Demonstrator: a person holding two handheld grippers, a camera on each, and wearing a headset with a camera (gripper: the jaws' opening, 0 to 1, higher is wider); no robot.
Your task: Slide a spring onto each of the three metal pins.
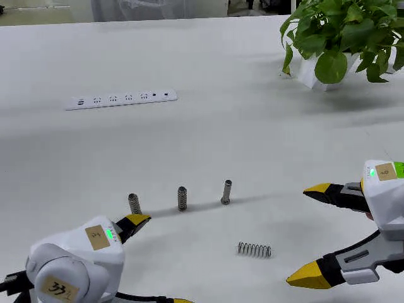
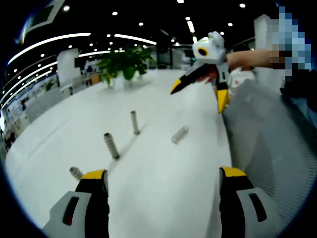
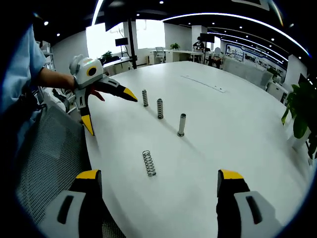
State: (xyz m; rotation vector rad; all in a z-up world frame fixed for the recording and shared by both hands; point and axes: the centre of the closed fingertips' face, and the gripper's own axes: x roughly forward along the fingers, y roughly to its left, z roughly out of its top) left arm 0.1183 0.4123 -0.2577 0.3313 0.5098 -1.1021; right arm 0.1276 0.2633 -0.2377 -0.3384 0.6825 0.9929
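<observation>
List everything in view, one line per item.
Table: one, white, under everything.
Sprung pins: two, metal, left and middle of the row.
Bare pin: one, metal, right end of the row.
Loose spring: one, metal, lying flat, nearer than the bare pin.
Power strip: one, white, far left.
Potted plant: one, green in a white pot, far right.
Left gripper: one, white, yellow-tipped jaws open, near the leftmost pin.
Right gripper: one, same colours, jaws open, right of the loose spring.
</observation>
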